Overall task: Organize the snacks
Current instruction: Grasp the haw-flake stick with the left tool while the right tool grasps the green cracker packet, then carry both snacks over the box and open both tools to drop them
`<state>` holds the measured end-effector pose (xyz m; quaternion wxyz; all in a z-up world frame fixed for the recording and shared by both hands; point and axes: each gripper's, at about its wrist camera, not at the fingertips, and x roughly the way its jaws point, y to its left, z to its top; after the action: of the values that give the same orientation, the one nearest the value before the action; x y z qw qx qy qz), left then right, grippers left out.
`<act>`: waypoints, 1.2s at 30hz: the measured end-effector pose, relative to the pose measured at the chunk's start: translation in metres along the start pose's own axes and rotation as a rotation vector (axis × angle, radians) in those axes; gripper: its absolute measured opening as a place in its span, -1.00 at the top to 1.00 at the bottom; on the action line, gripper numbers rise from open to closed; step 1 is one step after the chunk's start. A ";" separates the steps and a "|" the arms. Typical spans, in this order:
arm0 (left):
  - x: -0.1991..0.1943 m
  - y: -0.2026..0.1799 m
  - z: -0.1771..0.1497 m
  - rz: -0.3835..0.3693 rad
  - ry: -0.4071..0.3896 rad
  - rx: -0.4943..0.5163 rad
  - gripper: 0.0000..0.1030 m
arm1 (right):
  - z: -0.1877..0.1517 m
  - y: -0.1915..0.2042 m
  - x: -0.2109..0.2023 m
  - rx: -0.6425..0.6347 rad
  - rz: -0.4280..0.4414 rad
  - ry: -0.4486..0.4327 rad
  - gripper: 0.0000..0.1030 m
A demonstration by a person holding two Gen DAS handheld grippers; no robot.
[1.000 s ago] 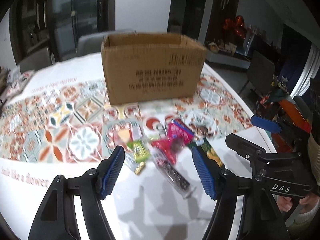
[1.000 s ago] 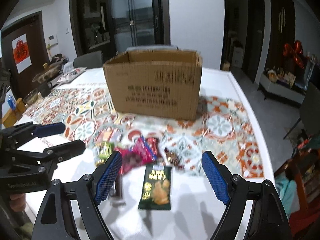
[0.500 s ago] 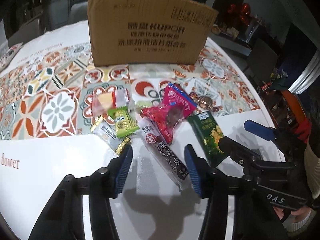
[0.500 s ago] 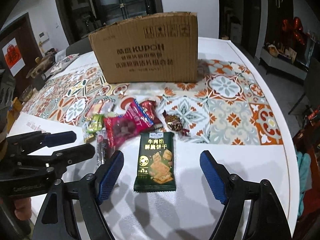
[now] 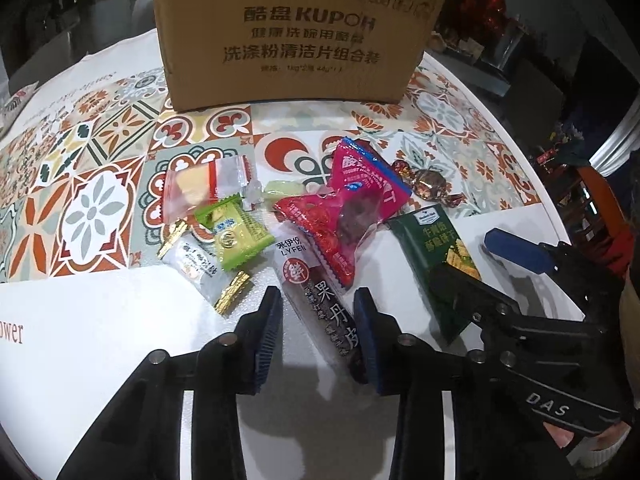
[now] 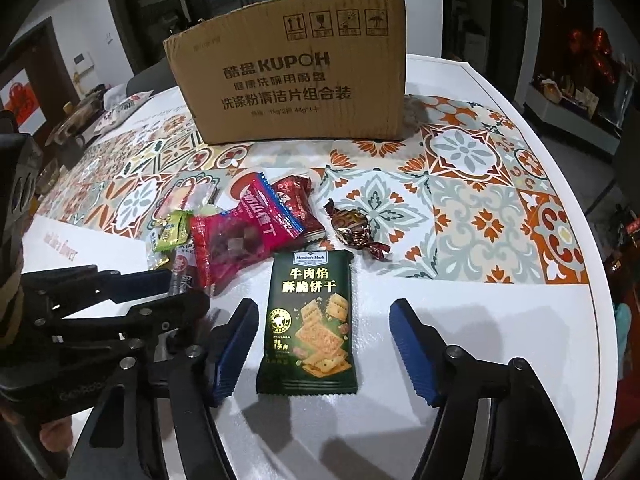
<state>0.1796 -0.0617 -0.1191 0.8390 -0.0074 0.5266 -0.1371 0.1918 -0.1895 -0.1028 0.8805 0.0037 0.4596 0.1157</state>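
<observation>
- The left gripper [image 5: 318, 330] has black, angular plastic arms with round silver screws along them.
- Its fingers [image 5: 267, 332] wear ribbed blue pads on their inner faces.
- The right gripper [image 6: 326, 350] is built alike: black arms, silver screws, blue ribbed fingers [image 6: 412, 354].
- White letters "DAS" mark its black body, behind the jaws.
- Bare skin shows beneath that body.

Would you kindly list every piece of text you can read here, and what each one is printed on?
"酷盘 KUPOH": cardboard box.
"洗涤粉清洁片组合装": same box; the line below is too blurred.
"Member's Mark", "牛肉馅酥脆饼干": green cracker packet.
"LYFEN", "果丹皮": long clear bar.
"DAS": right gripper body.
Pink packet: unreadable.
</observation>
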 end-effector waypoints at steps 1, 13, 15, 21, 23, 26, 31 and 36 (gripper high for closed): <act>0.000 0.001 0.000 0.002 0.001 0.001 0.39 | 0.001 0.001 0.002 0.000 -0.001 0.005 -0.34; -0.005 0.014 -0.005 -0.008 -0.001 -0.061 0.64 | 0.000 0.015 0.015 -0.077 -0.097 0.018 0.08; -0.007 0.014 -0.007 -0.008 -0.003 -0.064 0.65 | 0.000 0.015 0.014 -0.070 -0.086 0.023 0.10; -0.021 0.014 -0.016 -0.019 -0.029 -0.081 0.65 | -0.001 0.011 0.002 -0.020 -0.049 0.015 0.10; -0.029 0.013 -0.018 -0.019 -0.053 -0.079 0.65 | -0.001 0.012 -0.007 -0.018 -0.046 0.003 0.10; -0.042 0.011 -0.019 -0.022 -0.088 -0.075 0.65 | 0.000 0.016 -0.018 -0.017 -0.036 -0.020 0.10; -0.067 0.010 -0.018 -0.018 -0.159 -0.065 0.65 | 0.006 0.023 -0.036 -0.029 -0.027 -0.064 0.10; -0.087 0.010 -0.009 -0.014 -0.222 -0.050 0.65 | 0.015 0.029 -0.054 -0.039 -0.015 -0.111 0.10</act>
<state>0.1385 -0.0301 -0.0481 0.8907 -0.0474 0.4335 -0.1280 0.1687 -0.1708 -0.0475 0.9055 -0.0107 0.4077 0.1175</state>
